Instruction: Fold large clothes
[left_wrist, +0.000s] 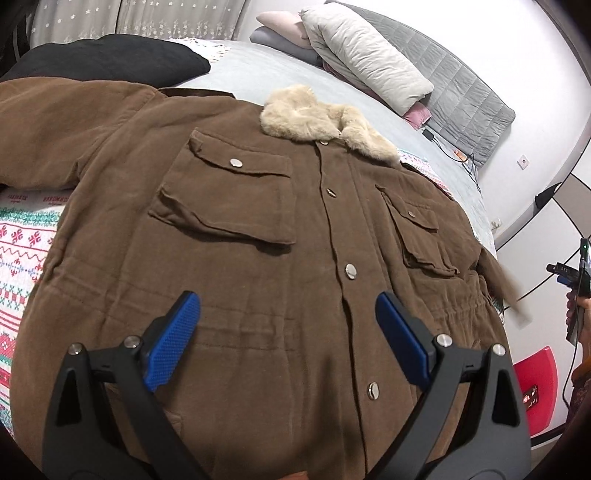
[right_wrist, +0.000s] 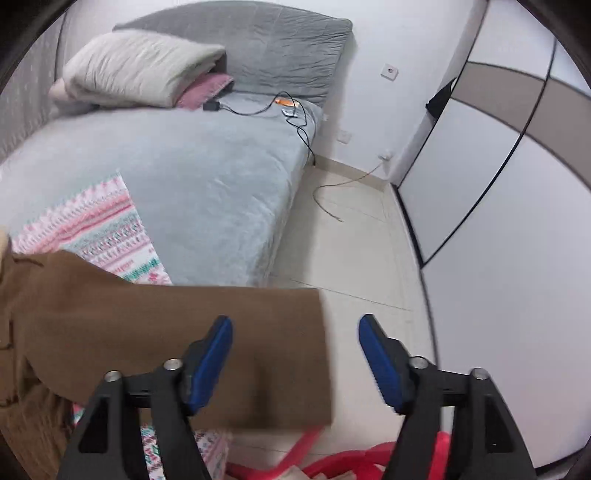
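Across the bed (left_wrist: 258, 70) lies the brown jacket (left_wrist: 258, 229), front up and buttoned, which I take as my landmark. At its top edge sits the cream fur collar (left_wrist: 317, 118); down its middle runs a row of metal snaps (left_wrist: 350, 271); a flap pocket (left_wrist: 229, 195) lies on each side of that row. Under the jacket I see a patterned pink-and-green blanket (left_wrist: 22, 243), showing beyond its left edge. Beyond the collar, by the grey headboard (left_wrist: 461, 96), I see a folded pale quilt (left_wrist: 365, 55) and pillows. A black garment (left_wrist: 107, 62) rests past the jacket's far left sleeve.

My left gripper (left_wrist: 288, 332) hovers over the jacket's lower front, its blue pads spread wide with nothing between them; I cannot tell whether they touch the cloth.

My right gripper (right_wrist: 295, 354) stands off the jacket's right side, over the floor (right_wrist: 354, 258) beside the bed. Its jaws are apart and grip nothing. The jacket's right sleeve (right_wrist: 177, 332) stretches out flat past the bed's edge, blurred, its cuff end passing behind the left pad (right_wrist: 210, 362). Something red (right_wrist: 332, 461) sits below the sleeve on the floor.
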